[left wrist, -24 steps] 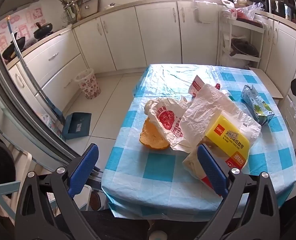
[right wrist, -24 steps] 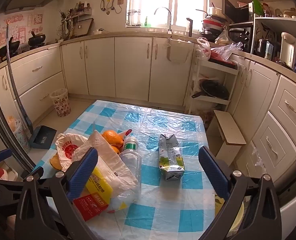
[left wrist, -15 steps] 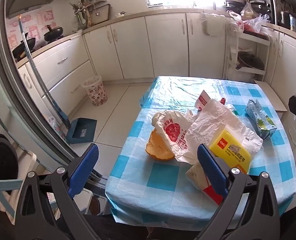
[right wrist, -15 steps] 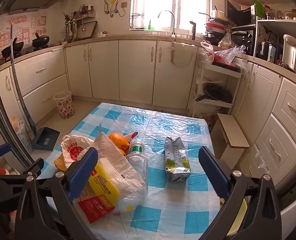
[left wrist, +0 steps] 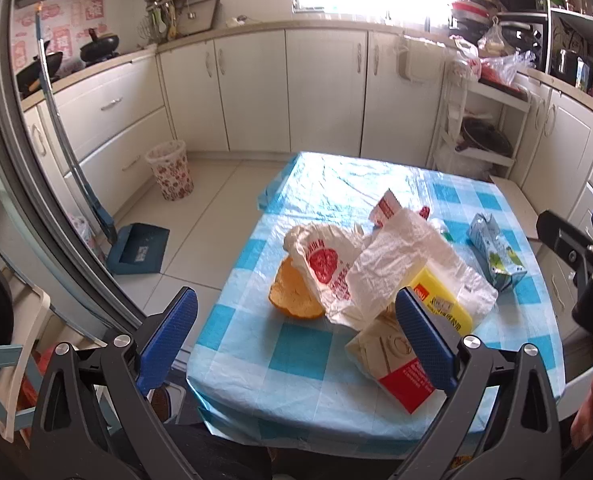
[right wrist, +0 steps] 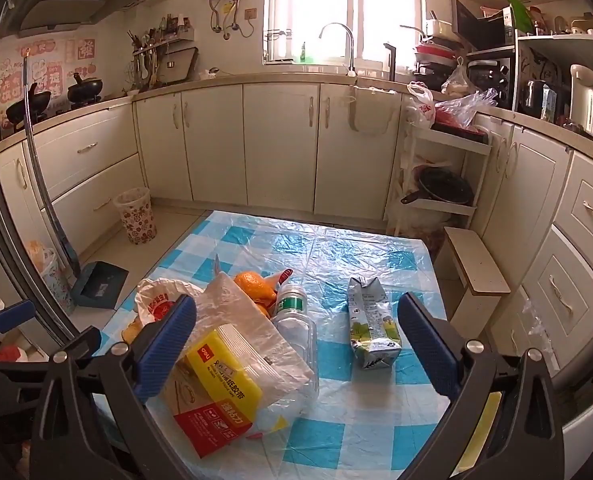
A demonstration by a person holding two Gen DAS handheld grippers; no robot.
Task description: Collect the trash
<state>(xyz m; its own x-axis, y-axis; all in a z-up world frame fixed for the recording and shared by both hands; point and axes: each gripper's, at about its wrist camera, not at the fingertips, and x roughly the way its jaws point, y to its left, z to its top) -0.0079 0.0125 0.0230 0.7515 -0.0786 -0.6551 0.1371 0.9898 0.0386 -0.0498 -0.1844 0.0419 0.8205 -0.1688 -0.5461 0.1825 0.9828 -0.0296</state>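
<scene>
Trash lies on a blue-checked table [left wrist: 296,352] [right wrist: 360,432]: a white bag with a red print [left wrist: 324,264] [right wrist: 160,304], an orange peel [left wrist: 292,300], a crumpled clear bag [left wrist: 392,260] [right wrist: 248,332] over a yellow box [left wrist: 440,304] [right wrist: 224,376], a red and beige packet [left wrist: 392,368] [right wrist: 200,424], a clear bottle [right wrist: 296,320], oranges [right wrist: 252,284] and a crushed drink carton [left wrist: 496,252] [right wrist: 370,332]. My left gripper [left wrist: 296,336] is open above the near edge. My right gripper [right wrist: 296,344] is open above the table, empty.
A patterned waste bin [left wrist: 170,170] [right wrist: 136,216] stands on the floor by the left cabinets. A blue dustpan [left wrist: 136,248] with a long handle lies near it. White cabinets ring the room. A wooden stool [right wrist: 476,268] stands right of the table.
Both grippers have drawn back and tilted up, so the table and trash look smaller and lower. The right gripper has come into the left wrist view at the right. Nothing was picked up.
</scene>
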